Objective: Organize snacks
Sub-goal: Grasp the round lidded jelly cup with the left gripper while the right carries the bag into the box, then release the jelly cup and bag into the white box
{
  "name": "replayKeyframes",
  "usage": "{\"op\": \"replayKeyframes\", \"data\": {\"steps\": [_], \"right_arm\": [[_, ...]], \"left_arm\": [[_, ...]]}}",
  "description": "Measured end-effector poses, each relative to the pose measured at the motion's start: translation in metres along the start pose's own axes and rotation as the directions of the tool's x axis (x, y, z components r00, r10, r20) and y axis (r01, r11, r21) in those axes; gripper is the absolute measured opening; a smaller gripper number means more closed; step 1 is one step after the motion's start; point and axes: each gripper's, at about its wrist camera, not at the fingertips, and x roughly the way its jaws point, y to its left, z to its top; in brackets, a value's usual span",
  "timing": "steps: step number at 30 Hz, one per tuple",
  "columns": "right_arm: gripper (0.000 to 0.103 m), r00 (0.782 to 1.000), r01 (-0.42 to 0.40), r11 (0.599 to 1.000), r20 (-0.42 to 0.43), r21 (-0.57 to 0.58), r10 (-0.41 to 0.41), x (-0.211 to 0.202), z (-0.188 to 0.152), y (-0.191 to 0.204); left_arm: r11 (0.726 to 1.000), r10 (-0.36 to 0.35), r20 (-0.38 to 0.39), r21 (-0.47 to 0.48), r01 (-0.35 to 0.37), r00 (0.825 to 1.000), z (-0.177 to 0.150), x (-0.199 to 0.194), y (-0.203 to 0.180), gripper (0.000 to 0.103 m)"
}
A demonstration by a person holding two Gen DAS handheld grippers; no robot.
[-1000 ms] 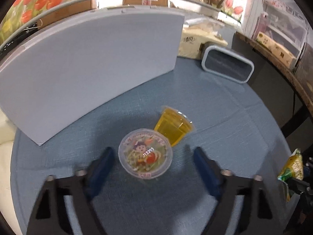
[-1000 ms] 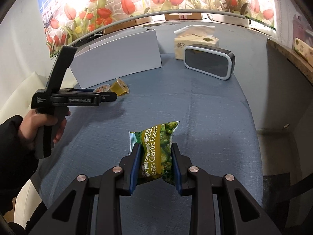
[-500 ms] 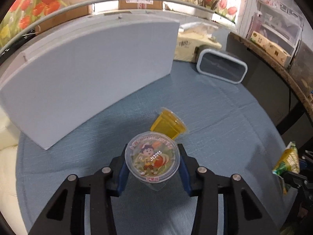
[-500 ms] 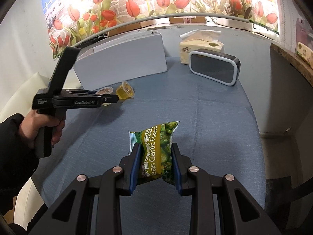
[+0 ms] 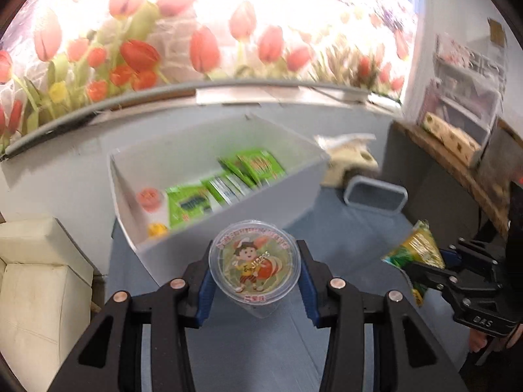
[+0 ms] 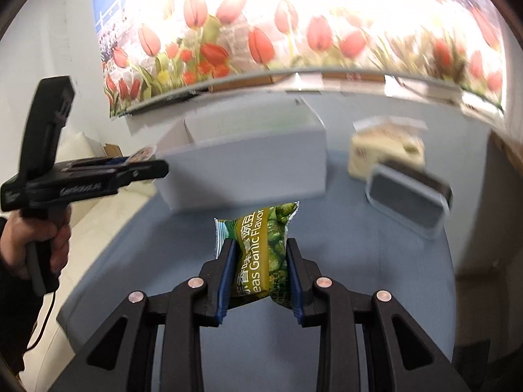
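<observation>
My left gripper (image 5: pixel 255 271) is shut on a clear jelly cup (image 5: pixel 254 259) with a cartoon lid, held in the air just in front of the white box (image 5: pixel 304 176). The box holds several green snack packets (image 5: pixel 225 183) and a pink-lidded cup (image 5: pixel 149 198). My right gripper (image 6: pixel 261 258) is shut on a green garlic pea packet (image 6: pixel 261 248), held above the blue table (image 6: pixel 376 261) in front of the box (image 6: pixel 248 166). The packet (image 5: pixel 413 250) and right gripper also show at the right of the left wrist view. The left gripper (image 6: pixel 143 166) shows at the left of the right wrist view.
A grey speaker (image 6: pixel 408 196) and a tissue pack (image 6: pixel 385 150) stand to the right of the box. A cream sofa (image 5: pixel 39 277) sits left of the table. A tulip mural covers the back wall. A wooden shelf (image 5: pixel 457 150) is at the far right.
My left gripper closed on the jelly cup and lifted it up to the box's front edge. My right gripper rose and moved toward the box with the pea packet.
</observation>
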Motion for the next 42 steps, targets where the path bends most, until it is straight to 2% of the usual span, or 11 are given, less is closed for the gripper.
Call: {"op": "replayKeyframes", "data": {"steps": [8, 13, 16, 17, 18, 19, 20, 21, 26, 35, 42], "right_arm": [[0.032, 0.999, 0.001, 0.999, 0.032, -0.053, 0.000, 0.069, 0.109, 0.009], [0.032, 1.000, 0.013, 0.996, -0.013, -0.084, -0.014, 0.121, 0.147, 0.001], [0.034, 0.998, 0.057, 0.995, -0.018, -0.087, -0.059, 0.141, 0.152, -0.007], [0.036, 0.997, 0.070, 0.994, -0.019, -0.084, -0.072, 0.144, 0.153, -0.010], [0.056, 0.994, 0.102, 0.991, -0.020, -0.081, -0.104, 0.148, 0.152, -0.014], [0.078, 0.994, 0.109, 0.990, -0.010, -0.085, -0.110, 0.147, 0.151, -0.016], [0.083, 0.992, 0.125, 0.988, 0.014, -0.091, -0.124, 0.145, 0.150, -0.017], [0.090, 0.990, 0.144, 0.985, 0.020, -0.094, -0.143, 0.144, 0.149, -0.019], [0.103, 0.988, 0.154, 0.986, 0.013, -0.060, -0.153, 0.141, 0.151, -0.028], [0.103, 0.990, 0.140, 0.990, 0.016, -0.035, -0.140, 0.123, 0.149, -0.023], [0.103, 0.992, 0.111, 0.993, 0.060, -0.027, -0.110, 0.078, 0.124, -0.012]], "left_arm": [[0.998, 0.026, 0.037, -0.055, -0.024, 0.999, 0.058, 0.023, 0.044, 0.049], [0.998, 0.034, 0.002, -0.054, -0.034, 0.999, 0.080, 0.063, 0.064, 0.049], [0.997, 0.065, -0.047, -0.041, -0.067, 0.997, 0.082, 0.085, 0.074, 0.051], [0.997, 0.071, -0.059, -0.038, -0.073, 0.996, 0.080, 0.090, 0.076, 0.060], [0.996, 0.082, -0.065, -0.032, -0.085, 0.995, 0.077, 0.093, 0.079, 0.080], [0.996, 0.089, -0.054, -0.029, -0.090, 0.995, 0.075, 0.092, 0.079, 0.090], [0.996, 0.092, -0.036, -0.013, -0.092, 0.995, 0.072, 0.090, 0.079, 0.103], [0.995, 0.098, -0.028, -0.005, -0.098, 0.995, 0.070, 0.089, 0.079, 0.103], [0.997, 0.075, -0.062, -0.014, -0.076, 0.995, 0.063, 0.091, 0.080, 0.103], [0.996, 0.072, -0.050, -0.039, -0.074, 0.996, 0.066, 0.078, 0.071, 0.103], [0.997, 0.058, 0.010, -0.054, -0.058, 0.998, 0.065, 0.033, 0.060, 0.103]]}}
